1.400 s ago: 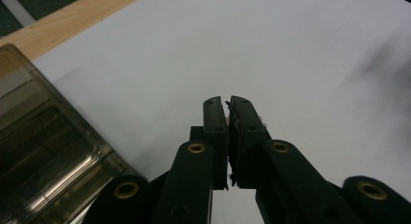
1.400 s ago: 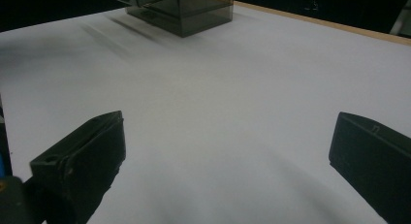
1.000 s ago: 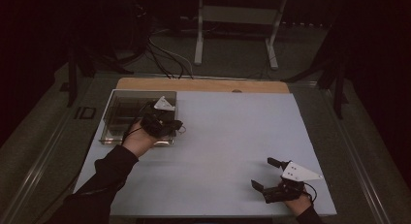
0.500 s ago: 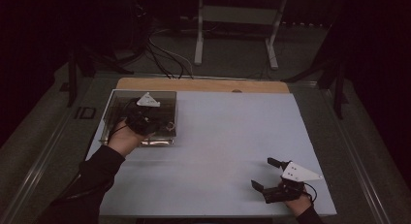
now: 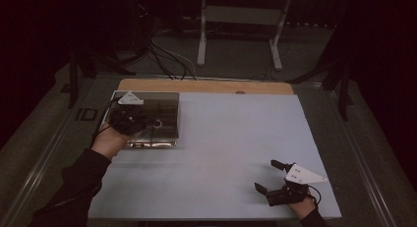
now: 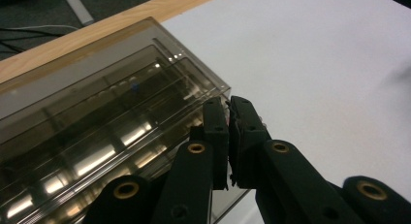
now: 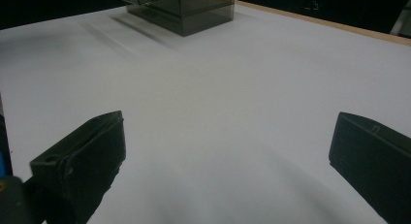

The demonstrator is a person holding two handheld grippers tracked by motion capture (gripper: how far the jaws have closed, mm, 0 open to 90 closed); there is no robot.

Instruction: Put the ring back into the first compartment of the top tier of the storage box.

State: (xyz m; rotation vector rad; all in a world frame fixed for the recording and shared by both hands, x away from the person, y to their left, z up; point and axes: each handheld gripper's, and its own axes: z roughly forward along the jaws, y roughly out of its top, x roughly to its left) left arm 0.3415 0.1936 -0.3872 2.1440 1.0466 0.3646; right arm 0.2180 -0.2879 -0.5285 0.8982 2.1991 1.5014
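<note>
The left gripper (image 6: 229, 136) has its two black jaws pressed together with only a thin crack between them, and I see nothing held in that crack. Its tips sit right at the near corner of the clear smoky box (image 6: 111, 132), over its lid; I cannot tell if they touch it. The box has long ridges inside and shiny spots of light on it. It lies on the white sheet (image 5: 231, 153) at the far left corner, close to a strip of bare wood (image 5: 206, 86) along the far edge. Seen from above, the left gripper (image 5: 129, 120) hangs over the left part of the box (image 5: 164, 116), with its grey plate on top and its cable trailing off the left side. The hand behind it comes in from the near left, and a dark sleeve (image 5: 74, 185) slants up toward the box. The right gripper (image 5: 273, 177) is well apart from the box, down at the near right corner of the sheet. Its jaws stand wide, with only bare white sheet between them. Its tips point toward the box and it stays low over the sheet, with the hand just at the near edge. Past the wood strip the room is dark, with a grey floor, black cables (image 5: 164, 55) and pale metal legs of a stand (image 5: 201, 40).
</note>
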